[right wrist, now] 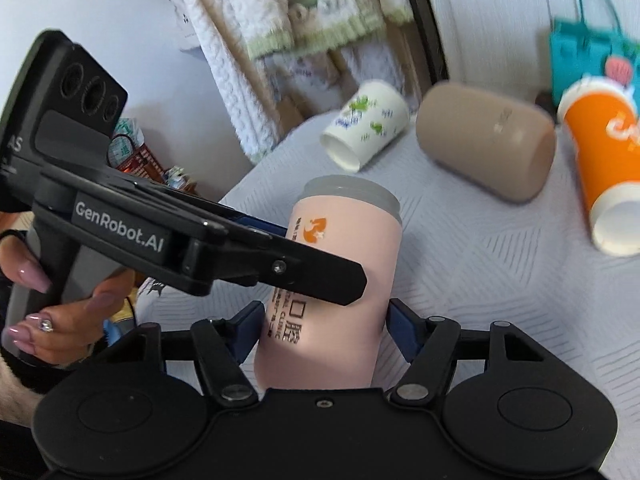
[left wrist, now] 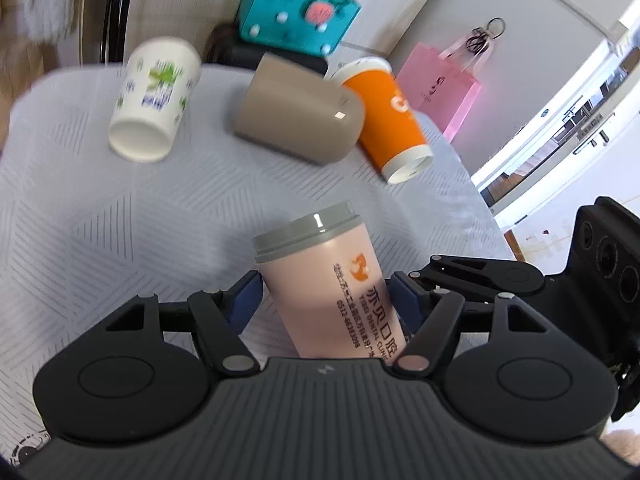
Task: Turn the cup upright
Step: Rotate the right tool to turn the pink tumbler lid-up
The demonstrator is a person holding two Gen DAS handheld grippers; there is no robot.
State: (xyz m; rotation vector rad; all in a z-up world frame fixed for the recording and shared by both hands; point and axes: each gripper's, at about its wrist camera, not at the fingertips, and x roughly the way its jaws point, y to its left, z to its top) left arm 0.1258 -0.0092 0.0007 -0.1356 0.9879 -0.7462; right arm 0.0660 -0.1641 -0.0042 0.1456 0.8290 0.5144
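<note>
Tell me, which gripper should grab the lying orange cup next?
Probably the right gripper: the orange cup lies far right in both views. It and the left gripper both grip the pink cup.

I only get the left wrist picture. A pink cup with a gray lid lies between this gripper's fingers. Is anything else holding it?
Observer: Yes. In the right wrist view the right gripper has a pad against each side of the pink cup, nearer its base than the left gripper.
Operator: And who carries the left gripper?
Observer: A left hand with long pink nails and a ring wraps its handle.
Operator: Does it have a name on it?
Observer: Its side reads GenRobot.AI.
</note>
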